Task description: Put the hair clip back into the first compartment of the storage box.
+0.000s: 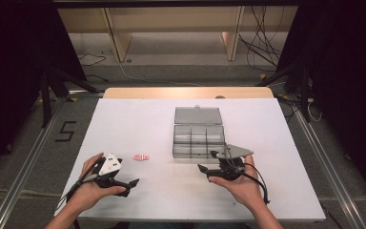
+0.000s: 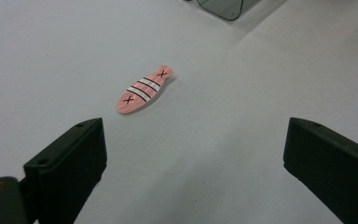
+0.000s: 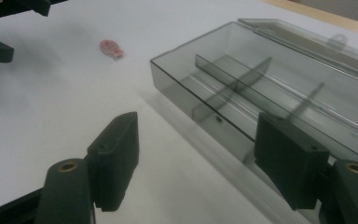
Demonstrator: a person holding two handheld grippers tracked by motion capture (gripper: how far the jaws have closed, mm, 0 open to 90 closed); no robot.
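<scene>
A small pink fish-shaped piece (image 1: 141, 156) with white bands and black crosses lies flat on the white table (image 1: 138, 124). A clear grey compartment box (image 1: 198, 140) stands mid-table with its lid (image 1: 198, 116) laid open behind it. My left gripper (image 1: 126, 171) is open, just near-left of the fish. In the left gripper view the fish (image 2: 144, 89) lies a little beyond the open left gripper (image 2: 196, 140). My right gripper (image 1: 208, 161) is open at the box's near edge. In the right gripper view the box (image 3: 270, 93) is just ahead of the open right gripper (image 3: 200, 140), with the fish (image 3: 111, 48) farther off.
The box's compartments look empty behind their grey dividers (image 3: 242, 77). A wooden strip (image 1: 188, 92) edges the table's far side. Cables (image 1: 262, 45) and stand legs lie on the floor beyond. The left gripper's jaws appear at the top left of the right gripper view.
</scene>
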